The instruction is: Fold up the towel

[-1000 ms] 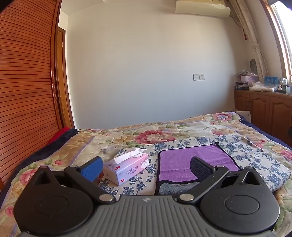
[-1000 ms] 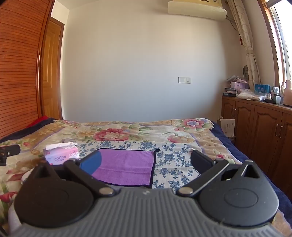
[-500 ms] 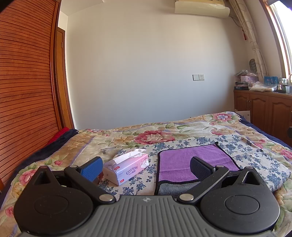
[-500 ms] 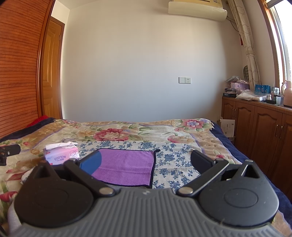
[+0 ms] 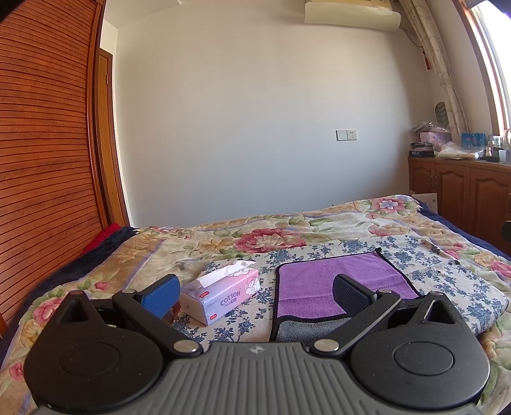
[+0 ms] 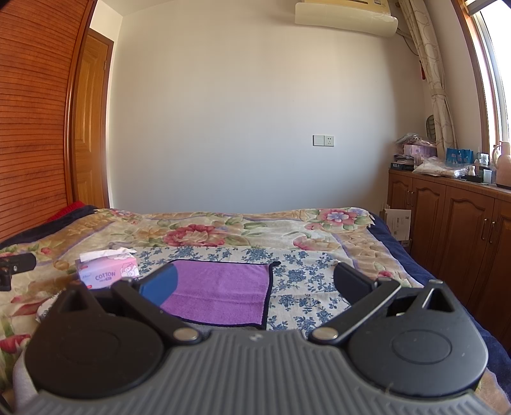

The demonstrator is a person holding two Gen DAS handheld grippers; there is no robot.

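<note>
Sunlit and plain, the bedroom has a bare off-white wall (image 6: 249,105) at the back with a white switch and socket plate (image 6: 323,140) on it and a cream air conditioner (image 6: 346,14) mounted high up near the ceiling. Dark slatted wooden wardrobe doors (image 5: 44,153) run along one side of the room, and brown wooden cabinets (image 6: 453,220) with a cluttered top stand below the window on the other, beside a patterned tied-back curtain (image 6: 431,73).

Filling the lower half of both views is a bed covered with a floral quilt in cream, pink and green (image 6: 223,228), with a white sheet printed with small blue flowers (image 6: 306,287) spread over its near part. On that sheet, toward the near edge of the bed, lies the purple microfibre towel with dark trim (image 5: 322,285), spread flat; a grey underside strip (image 5: 303,330) shows along its near edge in the left wrist view. Just beside the towel, apart from it, sits a pink soft pack of cotton tissues (image 5: 223,295) with a white tissue sticking out.

Above the near edge of the bed, the left gripper (image 5: 255,295) hangs with its jaws spread wide, holding nothing, one pad over the towel. The right gripper (image 6: 255,282) is likewise spread wide and empty, its blue pad (image 6: 159,285) in front of the towel's corner.
</note>
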